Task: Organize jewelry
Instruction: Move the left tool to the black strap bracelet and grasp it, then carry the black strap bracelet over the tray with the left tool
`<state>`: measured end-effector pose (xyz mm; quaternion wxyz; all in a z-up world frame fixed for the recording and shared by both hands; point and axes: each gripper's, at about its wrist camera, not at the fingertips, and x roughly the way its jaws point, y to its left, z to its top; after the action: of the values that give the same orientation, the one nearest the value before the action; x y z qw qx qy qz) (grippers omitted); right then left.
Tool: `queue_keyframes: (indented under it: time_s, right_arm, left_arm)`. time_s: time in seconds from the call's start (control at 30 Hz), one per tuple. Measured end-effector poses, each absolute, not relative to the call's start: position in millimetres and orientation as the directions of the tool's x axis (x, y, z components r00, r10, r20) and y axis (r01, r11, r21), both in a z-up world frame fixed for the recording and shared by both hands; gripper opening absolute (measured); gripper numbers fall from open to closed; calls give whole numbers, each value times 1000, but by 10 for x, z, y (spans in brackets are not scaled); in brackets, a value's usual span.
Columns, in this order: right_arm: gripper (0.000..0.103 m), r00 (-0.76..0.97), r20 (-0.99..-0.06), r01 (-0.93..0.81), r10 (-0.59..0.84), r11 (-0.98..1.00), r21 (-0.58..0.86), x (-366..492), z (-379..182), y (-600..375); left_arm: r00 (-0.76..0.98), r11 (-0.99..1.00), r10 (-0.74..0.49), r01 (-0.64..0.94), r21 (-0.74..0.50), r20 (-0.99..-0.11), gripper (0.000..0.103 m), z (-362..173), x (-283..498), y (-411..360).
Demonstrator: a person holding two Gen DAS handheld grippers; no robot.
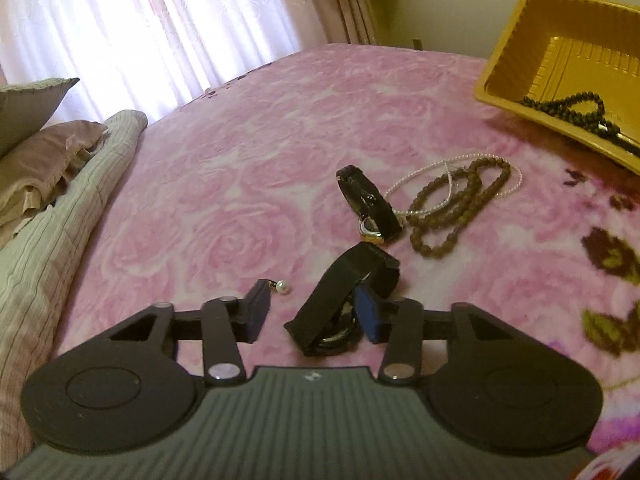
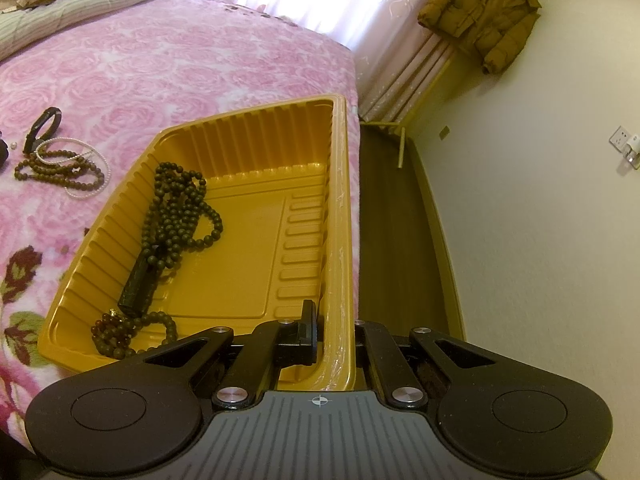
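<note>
Left gripper [image 1: 310, 312]: fingers spread wide, released; black watch strap lying between them, touching the right blue pad [image 1: 367, 312].
Right gripper [image 2: 334, 336]: straddling the tray's near right rim, one finger [image 2: 307, 320] inside the tray, the other outside and mostly hidden; whether pinching the rim or loose, cannot tell.
Tray [image 2: 340, 216]: golden-yellow thin plastic, rectangular, ribbed walls, flat floor; set at the bed's right edge, right rim level with the drop to the dark floor [image 2: 394, 220].
Inside tray: dark green bead necklace [image 2: 180, 208] with oblong dark pendant, coiled along the left wall; right half of the floor bare.
Near watch [image 1: 348, 300]: black band, folded, round case tucked under the left gripper's right finger.
Far watch [image 1: 368, 204]: black strap arched up, gold-toned case at its near end.
Brown bead strand [image 1: 460, 204]: round matte beads, looped, overlapping a fine white pearl strand [image 1: 424, 180]; both just right of the far watch, apart from the tray.
Pearl earring [image 1: 280, 286]: single white ball on a gold post, beside the left finger's tip.
Bedspread [image 1: 240, 160]: plush pink rose-patterned fleece; wide open stretch left of and beyond the jewelry.
Left edge: striped rolled quilt [image 1: 60, 232] and pillows.
Wall side: brown puffer jacket [image 2: 484, 8] hanging.
</note>
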<state>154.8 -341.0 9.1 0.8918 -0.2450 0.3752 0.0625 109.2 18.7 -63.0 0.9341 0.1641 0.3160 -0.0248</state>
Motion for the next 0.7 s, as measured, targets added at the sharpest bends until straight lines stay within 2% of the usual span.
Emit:
queue_keyframes:
  time_s: [0.07, 0.33, 0.7]
  right_arm:
    - [4, 711, -700, -295, -72, 872, -390, 1543, 94, -3398]
    - [4, 712, -698, -294, -72, 873, -390, 1537, 95, -3397]
    - [4, 713, -698, -295, -69, 873, -388, 1533, 98, -3397]
  left_arm:
    - [793, 948, 56, 148, 281, -607, 11, -642, 1104, 182]
    - [810, 967, 69, 89, 238, -582, 5, -507, 1090, 262]
    - [834, 984, -31, 123, 131, -550, 4, -179, 966, 138]
